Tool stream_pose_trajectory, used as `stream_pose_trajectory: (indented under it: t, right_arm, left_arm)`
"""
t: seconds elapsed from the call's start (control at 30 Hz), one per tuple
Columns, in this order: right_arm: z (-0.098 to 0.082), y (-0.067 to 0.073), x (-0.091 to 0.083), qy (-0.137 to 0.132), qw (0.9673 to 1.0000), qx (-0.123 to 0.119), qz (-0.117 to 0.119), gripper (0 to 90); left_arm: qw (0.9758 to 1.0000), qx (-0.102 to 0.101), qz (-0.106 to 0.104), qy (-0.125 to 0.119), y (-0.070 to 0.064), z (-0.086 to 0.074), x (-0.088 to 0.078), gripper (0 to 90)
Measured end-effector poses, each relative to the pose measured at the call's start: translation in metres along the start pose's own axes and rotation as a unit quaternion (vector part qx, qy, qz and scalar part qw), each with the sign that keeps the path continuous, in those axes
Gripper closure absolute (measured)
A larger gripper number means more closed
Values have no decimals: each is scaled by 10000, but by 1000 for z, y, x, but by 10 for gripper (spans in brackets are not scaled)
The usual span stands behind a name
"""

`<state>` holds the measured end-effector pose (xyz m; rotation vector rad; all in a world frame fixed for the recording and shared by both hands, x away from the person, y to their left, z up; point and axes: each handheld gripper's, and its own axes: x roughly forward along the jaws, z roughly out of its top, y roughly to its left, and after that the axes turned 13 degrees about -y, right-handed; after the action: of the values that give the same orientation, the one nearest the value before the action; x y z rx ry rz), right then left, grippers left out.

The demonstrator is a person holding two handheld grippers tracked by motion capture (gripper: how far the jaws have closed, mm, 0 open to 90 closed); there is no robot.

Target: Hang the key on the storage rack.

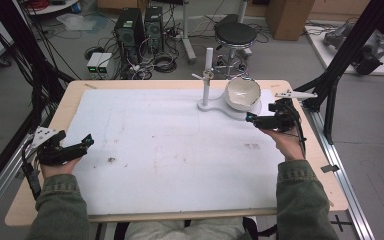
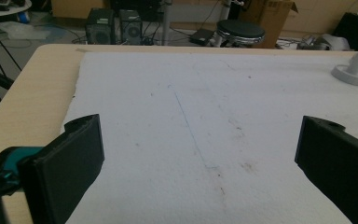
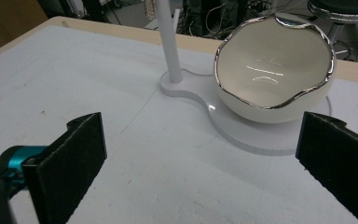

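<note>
A white bowl [image 1: 242, 94] with a wavy silver rim rests tilted on the round end of a white stand base [image 1: 220, 108]; an upright white post [image 1: 207, 75] rises from the base's other end. In the right gripper view the bowl [image 3: 272, 70] lies just ahead, its opening turned toward me. My right gripper [image 1: 253, 120] is open, just right of and below the bowl, apart from it, with nothing between its jaws [image 3: 200, 154]. My left gripper [image 1: 86, 144] is open at the table's left edge, jaws spread over bare white mat [image 2: 200, 154].
A white mat [image 1: 170, 150] covers most of the wooden table [image 1: 70, 95]. Beyond the far edge stand computer towers [image 1: 140, 30], a black stool [image 1: 236, 34], cables and a cardboard box [image 1: 290, 17]. Black frame struts [image 1: 345, 55] rise at both sides.
</note>
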<state>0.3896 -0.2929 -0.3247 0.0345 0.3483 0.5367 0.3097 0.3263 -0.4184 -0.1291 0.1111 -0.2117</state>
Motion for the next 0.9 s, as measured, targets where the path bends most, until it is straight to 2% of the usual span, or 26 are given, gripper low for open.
stream_pose_trajectory:
  t: [0.2, 0.5, 0.57, 0.7, 0.9]
  right_arm:
    - [-7, 10, 0, 37, 9998, -176, 78, 6]
    - [-27, 15, -2, 51, 9992, -366, 141, 6]
    - [-31, 16, -2, 114, 9991, -395, 106, 6]
    - [-40, 18, -4, 66, 9992, -373, 125, 6]
    - [-55, 20, -5, 1, 9991, -430, -14, 6]
  left_arm:
    - [10000, 4, -11, 4, 0, 0, 0, 17]
    - [10000, 0, -20, 2, 0, 0, 0, 17]
    - [10000, 7, -26, 13, -1, 0, 0, 17]
    - [10000, 21, -38, 24, -1, 0, 0, 17]
    - [10000, 29, -32, 22, -1, 0, 0, 17]
